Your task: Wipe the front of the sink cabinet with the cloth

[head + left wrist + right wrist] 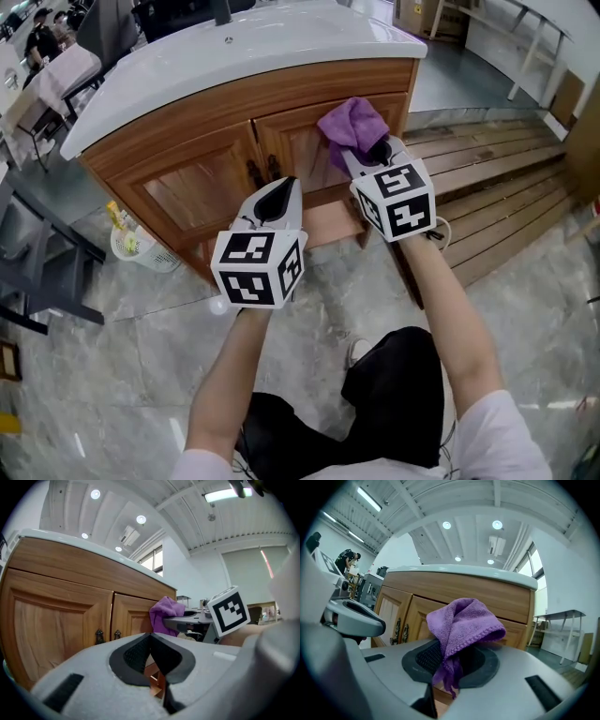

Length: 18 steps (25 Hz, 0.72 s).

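Panelled wooden cabinet [192,192]; right gripper [373,156] pinches nubby purple cloth [352,125] (bunched).

The sink cabinet [192,192] is standing directly ahead of both claws. The cloth [352,122] is sitting between the right gripper's [375,152] jaws, close before the right door. The left gripper [278,185] is hanging just left of it, facing the door handles [261,171]. A basket [139,247] is sitting further left, and wooden slats [497,202] are lying right of the right gripper.

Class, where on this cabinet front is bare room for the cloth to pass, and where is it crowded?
Bare: the left door panel, left of the handles. Crowded: the right door, where the right gripper holds the purple cloth and the left gripper hovers.
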Each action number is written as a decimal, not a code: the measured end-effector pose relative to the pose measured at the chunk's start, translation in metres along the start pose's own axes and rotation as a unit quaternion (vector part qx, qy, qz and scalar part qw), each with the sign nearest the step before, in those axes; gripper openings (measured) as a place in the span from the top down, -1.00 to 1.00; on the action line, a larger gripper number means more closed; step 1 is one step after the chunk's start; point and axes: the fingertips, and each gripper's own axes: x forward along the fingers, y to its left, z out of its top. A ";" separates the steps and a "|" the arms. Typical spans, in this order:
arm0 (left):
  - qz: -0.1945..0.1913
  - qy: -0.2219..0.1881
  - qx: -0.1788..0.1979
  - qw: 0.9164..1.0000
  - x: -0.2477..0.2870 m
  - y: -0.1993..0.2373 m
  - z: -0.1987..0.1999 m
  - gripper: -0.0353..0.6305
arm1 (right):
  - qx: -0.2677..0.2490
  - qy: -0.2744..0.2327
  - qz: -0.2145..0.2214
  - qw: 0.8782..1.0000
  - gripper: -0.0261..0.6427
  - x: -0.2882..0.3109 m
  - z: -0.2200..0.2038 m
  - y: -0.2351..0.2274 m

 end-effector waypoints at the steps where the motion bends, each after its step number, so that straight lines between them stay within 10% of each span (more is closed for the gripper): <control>1: -0.009 -0.002 0.001 1.000 0.003 -0.005 0.000 0.88 | -0.001 0.002 -0.008 1.000 0.71 -0.001 -0.002 -0.008; 18: -0.039 0.000 0.006 0.999 0.013 -0.017 -0.006 0.88 | 0.021 0.013 -0.059 0.998 0.71 -0.020 -0.022 -0.062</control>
